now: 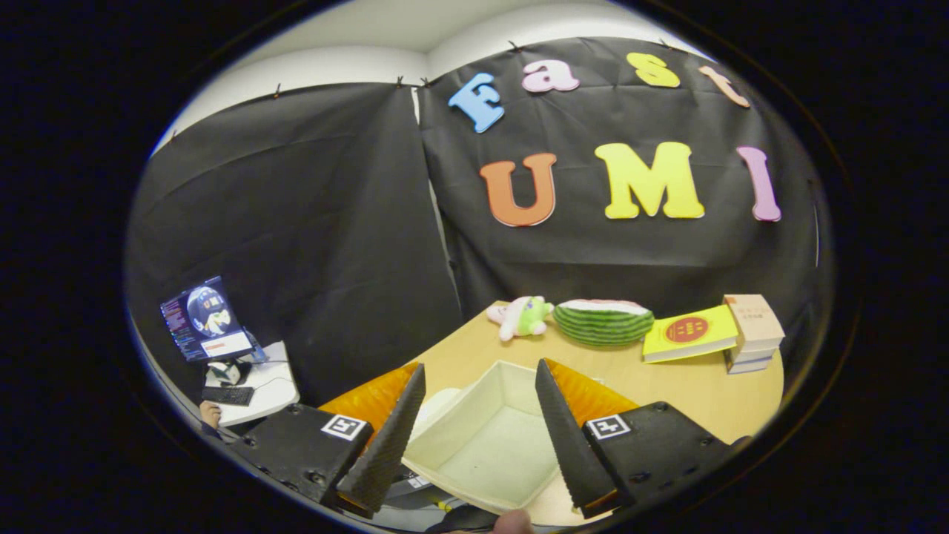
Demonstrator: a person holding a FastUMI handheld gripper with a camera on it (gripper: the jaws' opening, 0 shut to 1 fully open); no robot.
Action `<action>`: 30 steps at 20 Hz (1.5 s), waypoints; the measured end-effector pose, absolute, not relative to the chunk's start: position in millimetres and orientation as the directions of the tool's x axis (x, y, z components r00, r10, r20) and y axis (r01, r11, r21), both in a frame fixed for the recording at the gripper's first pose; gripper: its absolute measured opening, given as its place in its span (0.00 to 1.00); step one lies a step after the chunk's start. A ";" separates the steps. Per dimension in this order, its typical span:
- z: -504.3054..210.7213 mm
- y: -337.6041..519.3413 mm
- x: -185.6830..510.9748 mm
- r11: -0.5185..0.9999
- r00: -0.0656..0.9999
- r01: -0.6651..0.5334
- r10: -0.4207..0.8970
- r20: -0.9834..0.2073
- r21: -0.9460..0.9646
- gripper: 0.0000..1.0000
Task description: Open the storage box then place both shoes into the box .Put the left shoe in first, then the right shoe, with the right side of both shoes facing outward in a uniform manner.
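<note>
Gripper (478, 426): fingers spread wide apart, grasping nothing, held above the table (689, 386). Box (489, 437): pale, square, lidless at the top, interior bare; it sits on the table and shows in the gap between the two fingers, its far corner just beyond the fingertips, its near wall by the table's near edge. A pale rounded shape (436, 404) lies against the box's left wall, partly hidden by the left finger; what it is cannot be told. Plush toy (523, 317): green and pink, on the table beyond the box, near the far edge. Watermelon cushion (603, 321): striped green, slice-shaped, just right of the toy and beyond the box. Yellow book (689, 334): flat, with a red round mark on its cover, right of the cushion, leaning against a stack of books (752, 334) farther right of the box at the table's far right corner. Laptop (206, 319): screen lit, on a small white side table (267, 393) well to the left of the box, with a dark keyboard (227, 395) in front of it. A fingertip (513, 523) shows at the box's near side, below the gripper.
</note>
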State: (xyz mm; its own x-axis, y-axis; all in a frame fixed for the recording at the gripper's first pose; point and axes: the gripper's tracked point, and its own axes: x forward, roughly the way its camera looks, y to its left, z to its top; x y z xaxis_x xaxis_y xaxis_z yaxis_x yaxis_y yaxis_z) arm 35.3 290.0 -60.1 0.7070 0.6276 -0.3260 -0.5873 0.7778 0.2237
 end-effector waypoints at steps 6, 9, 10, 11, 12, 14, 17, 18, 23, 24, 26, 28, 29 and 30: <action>-53.9 195.3 53.7 0.891 0.830 -0.434 0.454 -0.326 0.135 0.93; -70.3 161.6 52.8 0.915 0.838 -0.380 0.402 -0.370 0.134 0.93; -80.5 151.5 52.7 0.920 0.829 -0.366 0.391 -0.400 0.140 0.93; -93.1 143.2 52.2 0.922 0.814 -0.357 0.384 -0.435 0.146 0.93; -108.2 134.1 52.4 0.927 0.798 -0.345 0.371 -0.474 0.146 0.93; -142.4 118.2 55.2 0.937 0.762 -0.318 0.342 -0.550 0.143 0.94; -197.5 107.3 52.3 0.941 0.685 -0.302 0.327 -0.651 0.155 0.94; -212.8 105.2 51.6 0.941 0.661 -0.296 0.325 -0.676 0.162 0.94; -285.2 87.2 42.5 0.951 0.533 -0.244 0.294 -0.794 0.188 0.94; -295.9 85.7 41.9 0.952 0.509 -0.239 0.292 -0.810 0.193 0.94; -317.2 84.8 40.3 0.953 0.461 -0.224 0.289 -0.839 0.205 0.94; -336.9 85.4 39.5 0.952 0.417 -0.210 0.295 -0.860 0.225 0.94; -345.9 87.1 39.2 0.950 0.391 -0.196 0.303 -0.869 0.243 0.94; -352.1 88.4 40.2 0.948 0.374 -0.186 0.310 -0.874 0.257 0.94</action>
